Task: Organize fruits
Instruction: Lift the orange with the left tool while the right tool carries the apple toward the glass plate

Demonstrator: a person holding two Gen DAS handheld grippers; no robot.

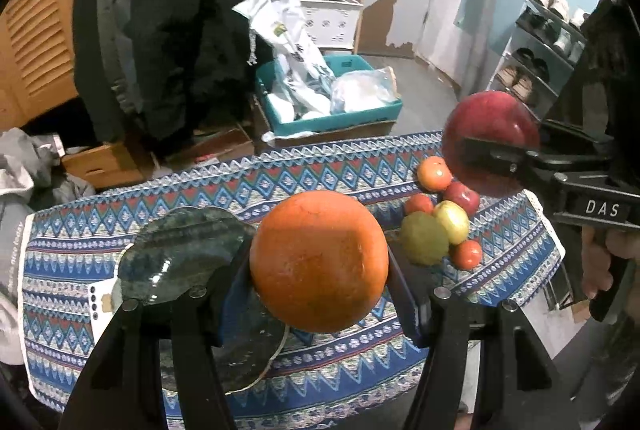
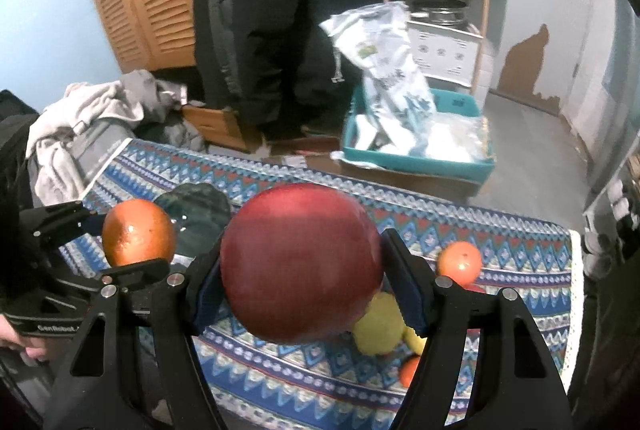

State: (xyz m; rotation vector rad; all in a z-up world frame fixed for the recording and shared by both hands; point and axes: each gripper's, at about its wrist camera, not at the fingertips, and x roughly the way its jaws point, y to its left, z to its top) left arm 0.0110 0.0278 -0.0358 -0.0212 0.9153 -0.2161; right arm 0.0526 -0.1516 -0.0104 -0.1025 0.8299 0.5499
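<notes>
Left gripper [image 1: 320, 266] jaws clamp an orange [image 1: 319, 262] and right gripper [image 2: 300, 266] jaws a red apple [image 2: 301, 264], both lifted above the worktop [image 1: 280, 174]; each should lower gently onto the dark plate [image 1: 180, 254], clear of the fruit pile [image 1: 440, 222].

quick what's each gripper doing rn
Left tongs: closed on the orange, held above the cloth.
Right tongs: closed on the red apple, also lifted.
</notes>
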